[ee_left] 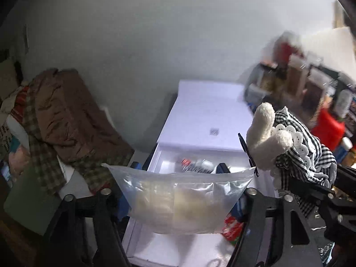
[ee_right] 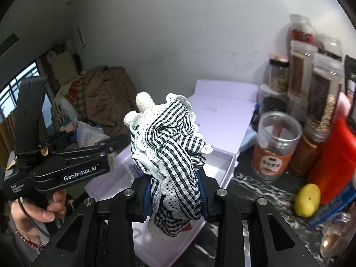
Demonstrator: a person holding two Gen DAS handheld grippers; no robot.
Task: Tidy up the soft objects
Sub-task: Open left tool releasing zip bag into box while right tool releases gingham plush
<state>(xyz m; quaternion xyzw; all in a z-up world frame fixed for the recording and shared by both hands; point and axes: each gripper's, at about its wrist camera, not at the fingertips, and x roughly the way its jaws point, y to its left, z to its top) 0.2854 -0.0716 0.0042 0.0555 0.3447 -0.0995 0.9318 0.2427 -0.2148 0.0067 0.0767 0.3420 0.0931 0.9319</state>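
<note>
My left gripper (ee_left: 178, 198) clamps a zip bag (ee_left: 180, 200), my right gripper (ee_right: 175, 198) a gingham-dressed plush toy (ee_right: 171, 146) dangling at twelve o'clock, which I fear could snag the white box (ee_right: 224, 166) rim.

Domestic room, evidently a home: food storage jars (ee_right: 296, 66) and a lemon (ee_right: 307, 199) on a marble-patterned counter (ee_right: 249, 189), heaped clothing (ee_left: 64, 115) against the wall.

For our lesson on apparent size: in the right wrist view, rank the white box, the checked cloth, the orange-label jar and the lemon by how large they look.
1. White box
2. Checked cloth, though it is nearest the camera
3. Orange-label jar
4. Lemon
</note>
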